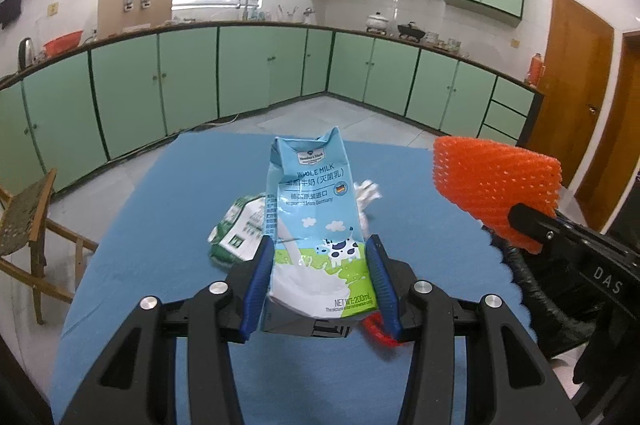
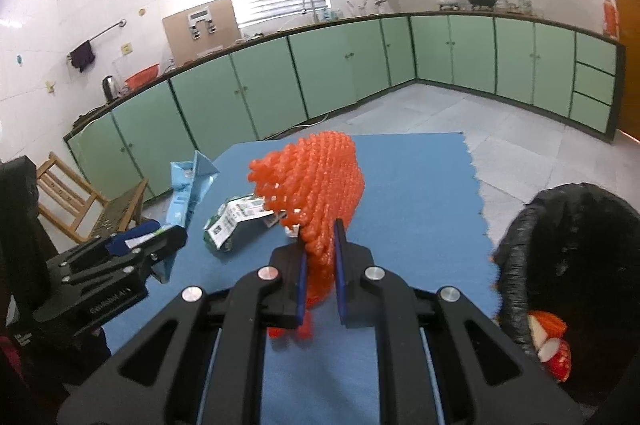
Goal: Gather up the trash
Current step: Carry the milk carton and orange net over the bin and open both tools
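Green cabinets behind, blue-matted bench (image 1: 160, 265) below: my left hand-held gripper (image 1: 322, 277) clamps a milk carton (image 1: 316, 225); my right hand-held gripper (image 2: 320, 277) pinches orange foam netting (image 2: 320, 193) tight.

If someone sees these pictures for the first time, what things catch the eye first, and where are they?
First the bright orange foam net, pinched in the right tongs above the blue mat. Next the light blue milk carton with a cow on it, gripped upright in the left tongs. A black-lined trash bin stands at the mat's right edge, and a crushed green and white carton lies on the mat.
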A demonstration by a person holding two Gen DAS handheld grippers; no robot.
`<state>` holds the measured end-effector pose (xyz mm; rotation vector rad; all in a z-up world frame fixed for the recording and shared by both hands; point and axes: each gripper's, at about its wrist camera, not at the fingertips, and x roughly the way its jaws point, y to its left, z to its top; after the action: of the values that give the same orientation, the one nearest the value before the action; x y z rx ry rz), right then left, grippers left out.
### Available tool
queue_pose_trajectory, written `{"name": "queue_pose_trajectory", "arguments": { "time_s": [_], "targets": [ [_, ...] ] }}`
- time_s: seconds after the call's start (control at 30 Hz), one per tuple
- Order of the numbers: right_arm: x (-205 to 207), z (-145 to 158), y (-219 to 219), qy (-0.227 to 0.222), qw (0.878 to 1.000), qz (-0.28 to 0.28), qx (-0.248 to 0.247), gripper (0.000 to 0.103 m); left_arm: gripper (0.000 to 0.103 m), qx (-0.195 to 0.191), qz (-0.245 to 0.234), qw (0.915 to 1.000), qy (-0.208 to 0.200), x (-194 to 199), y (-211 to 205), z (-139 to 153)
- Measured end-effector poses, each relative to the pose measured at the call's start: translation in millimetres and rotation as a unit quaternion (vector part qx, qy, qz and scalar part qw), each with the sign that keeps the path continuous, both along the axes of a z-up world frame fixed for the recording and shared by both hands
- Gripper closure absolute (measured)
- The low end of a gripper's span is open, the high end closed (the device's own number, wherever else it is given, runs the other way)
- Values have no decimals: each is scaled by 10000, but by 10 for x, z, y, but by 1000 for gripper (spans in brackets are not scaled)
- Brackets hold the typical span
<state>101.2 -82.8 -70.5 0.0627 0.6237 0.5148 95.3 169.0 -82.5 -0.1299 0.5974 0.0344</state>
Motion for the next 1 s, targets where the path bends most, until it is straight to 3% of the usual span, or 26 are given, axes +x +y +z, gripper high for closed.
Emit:
{"name": "queue_pose_trajectory", "arguments": {
  "time_s": [0.5,1.0],
  "targets": [
    [-113,119,-748,-59,9967,-781,-200,93,56,77,-566,9983,-152,117,-644,216],
    [-68,33,-1926,-17,9836,-1757,-393,93,56,59,-1537,9879,-220,504,-1795,253]
  ]
}}
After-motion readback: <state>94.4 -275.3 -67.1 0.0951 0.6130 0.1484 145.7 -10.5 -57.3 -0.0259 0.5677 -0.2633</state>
